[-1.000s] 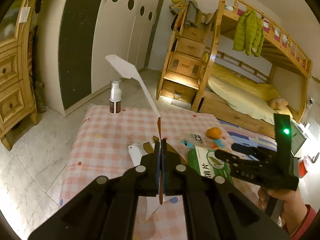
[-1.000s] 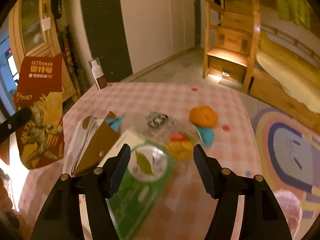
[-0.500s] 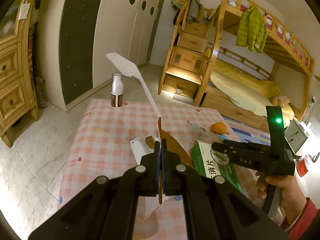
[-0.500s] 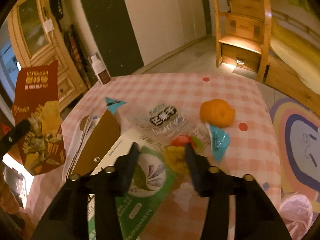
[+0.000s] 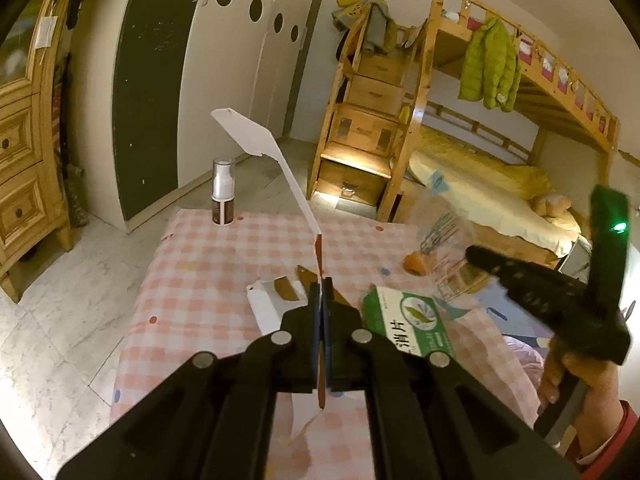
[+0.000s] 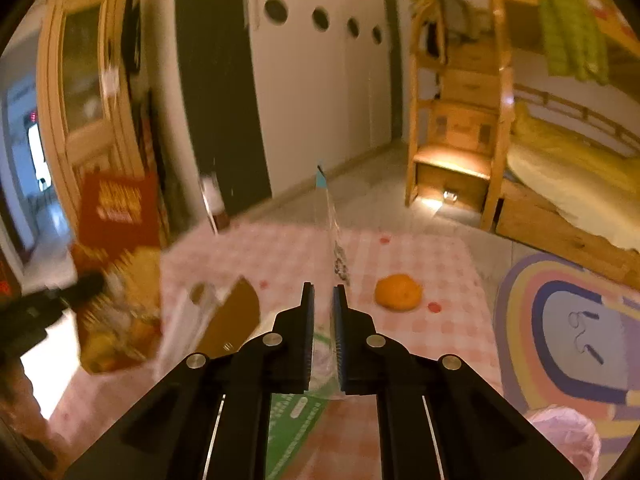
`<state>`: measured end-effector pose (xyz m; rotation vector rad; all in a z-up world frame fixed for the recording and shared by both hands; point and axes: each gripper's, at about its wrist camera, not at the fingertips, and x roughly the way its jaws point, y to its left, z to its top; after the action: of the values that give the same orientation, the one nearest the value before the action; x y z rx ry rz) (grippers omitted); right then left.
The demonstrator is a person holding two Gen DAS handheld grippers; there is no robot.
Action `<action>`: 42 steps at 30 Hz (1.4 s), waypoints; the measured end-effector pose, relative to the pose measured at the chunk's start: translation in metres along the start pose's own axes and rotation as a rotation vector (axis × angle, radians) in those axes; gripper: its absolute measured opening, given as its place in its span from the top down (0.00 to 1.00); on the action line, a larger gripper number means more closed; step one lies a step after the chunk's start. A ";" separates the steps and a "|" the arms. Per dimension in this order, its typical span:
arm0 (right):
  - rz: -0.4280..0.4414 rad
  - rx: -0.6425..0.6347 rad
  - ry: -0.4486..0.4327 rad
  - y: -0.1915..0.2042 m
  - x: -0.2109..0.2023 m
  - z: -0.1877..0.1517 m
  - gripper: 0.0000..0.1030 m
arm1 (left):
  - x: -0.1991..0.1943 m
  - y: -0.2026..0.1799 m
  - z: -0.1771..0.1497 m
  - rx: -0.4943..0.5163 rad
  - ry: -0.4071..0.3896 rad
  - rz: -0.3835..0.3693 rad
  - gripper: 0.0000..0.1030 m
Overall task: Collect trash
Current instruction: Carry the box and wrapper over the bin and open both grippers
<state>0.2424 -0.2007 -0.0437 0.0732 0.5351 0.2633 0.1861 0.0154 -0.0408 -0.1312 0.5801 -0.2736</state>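
My left gripper (image 5: pixel 321 284) is shut on a flat red Ultraman package (image 6: pixel 116 272), seen edge-on with a white flap (image 5: pixel 248 132) sticking up. My right gripper (image 6: pixel 323 292) is shut on a clear plastic wrapper (image 6: pixel 332 232), held edge-on above the pink checked table (image 5: pixel 208 272). In the left wrist view the wrapper (image 5: pixel 440 236) hangs at the right gripper's tip (image 5: pixel 476 254). A hand holds that gripper at the lower right.
On the table lie a green-and-white box (image 5: pixel 404 320), a tangerine (image 6: pixel 398 292), a brown-and-white cardboard piece (image 5: pixel 272 300) and, at the far edge, a spray bottle (image 5: pixel 223 192). A pink plastic bag (image 6: pixel 560 436) sits on the floor by the striped rug (image 6: pixel 560 312). A bunk bed (image 5: pixel 480 184) stands beyond.
The right gripper's jaws closed on the clear wrapper and lifted it off the table, up and away from the green box. The left gripper kept still with its package.
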 end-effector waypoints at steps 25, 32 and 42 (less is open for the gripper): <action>-0.236 0.381 -0.182 -0.105 -0.148 -0.063 0.91 | -0.010 -0.122 -0.011 0.106 -0.027 -0.395 1.00; -0.408 0.619 -0.109 -0.175 -0.162 -0.104 0.90 | 0.024 -0.219 -0.037 0.242 0.074 -0.491 1.00; -0.501 0.742 -0.015 -0.226 -0.164 -0.138 0.90 | 0.087 -0.326 -0.083 0.382 0.305 -0.585 1.00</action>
<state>0.0873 -0.4626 -0.1121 0.6499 0.5957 -0.4362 0.1387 -0.3247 -0.0900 0.1183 0.7739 -0.9780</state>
